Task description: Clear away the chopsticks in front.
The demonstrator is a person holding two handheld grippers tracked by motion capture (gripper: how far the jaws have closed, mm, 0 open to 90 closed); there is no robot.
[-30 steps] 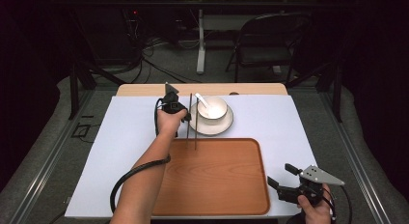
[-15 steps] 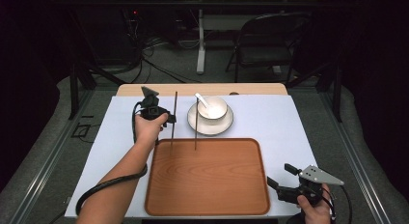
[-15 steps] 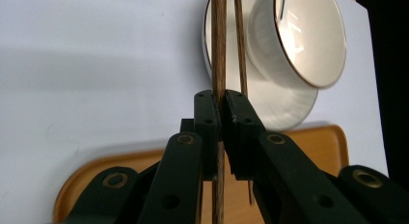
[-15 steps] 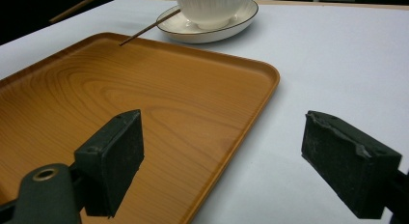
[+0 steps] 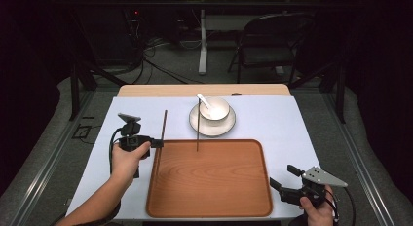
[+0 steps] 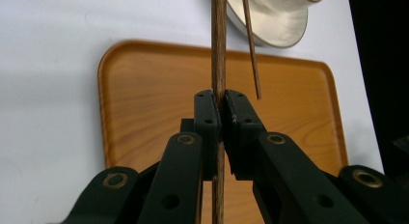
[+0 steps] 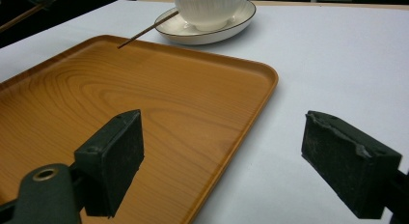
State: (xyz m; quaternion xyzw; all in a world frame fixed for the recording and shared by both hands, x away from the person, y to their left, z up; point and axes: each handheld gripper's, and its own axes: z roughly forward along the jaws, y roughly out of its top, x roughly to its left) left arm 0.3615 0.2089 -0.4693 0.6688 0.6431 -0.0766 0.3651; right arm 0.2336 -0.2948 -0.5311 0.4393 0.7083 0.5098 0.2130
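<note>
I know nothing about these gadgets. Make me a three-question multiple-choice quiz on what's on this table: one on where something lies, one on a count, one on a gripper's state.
1. Where does the loose chopstick lie?
A. From the saucer's rim onto the tray's far edge
B. Inside the bowl
C. On the floor

2. How many chopsticks are there?
A. One
B. Two
C. Four

3. How is the left gripper?
A. Wide open
B. Shut on a spoon
C. Shut on a chopstick

Answers:
1 A: in the high view it runs from the saucer onto the wooden tray.
2 B: one loose, one held chopstick.
3 C: in the left gripper view the pads press the stick from both sides, while the right gripper is wide open.
</note>
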